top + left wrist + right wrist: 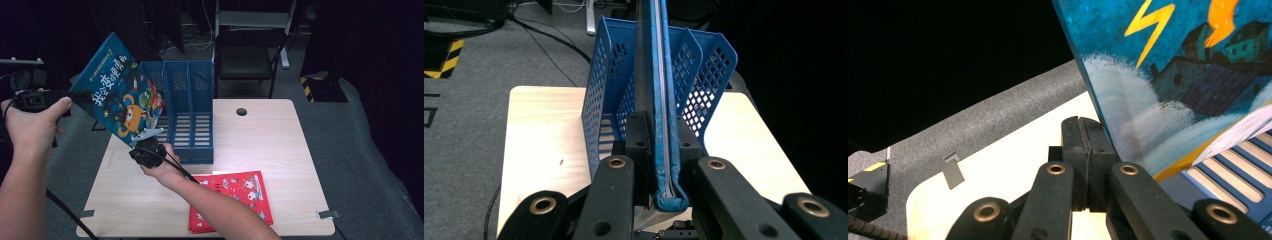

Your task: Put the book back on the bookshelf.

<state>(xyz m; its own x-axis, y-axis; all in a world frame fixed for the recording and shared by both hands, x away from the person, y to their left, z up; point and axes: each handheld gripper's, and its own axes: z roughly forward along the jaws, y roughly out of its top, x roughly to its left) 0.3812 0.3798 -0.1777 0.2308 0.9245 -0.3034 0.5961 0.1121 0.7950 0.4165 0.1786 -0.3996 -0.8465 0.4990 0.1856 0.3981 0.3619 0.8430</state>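
A blue picture book point(117, 90) with an orange creature on its cover is held tilted in the air, left of a blue three-slot file rack point(190, 110). My left gripper point(81, 95) is shut on the book's outer edge. In the left gripper view the book point(663, 100) runs edge-on from the gripper point(659, 145) toward the rack point(604, 100). My right gripper point(146, 142) sits at the book's lower corner. In the right gripper view that gripper point(1089, 125) has its jaws pressed together, with the cover point(1173, 75) just beside them on the right.
The rack stands on a light wooden table point(260, 140). A red picture book point(235, 200) lies flat near the table's front edge. A black chair point(247, 55) stands behind the table. Grey floor surrounds it, and cables trail from both grippers.
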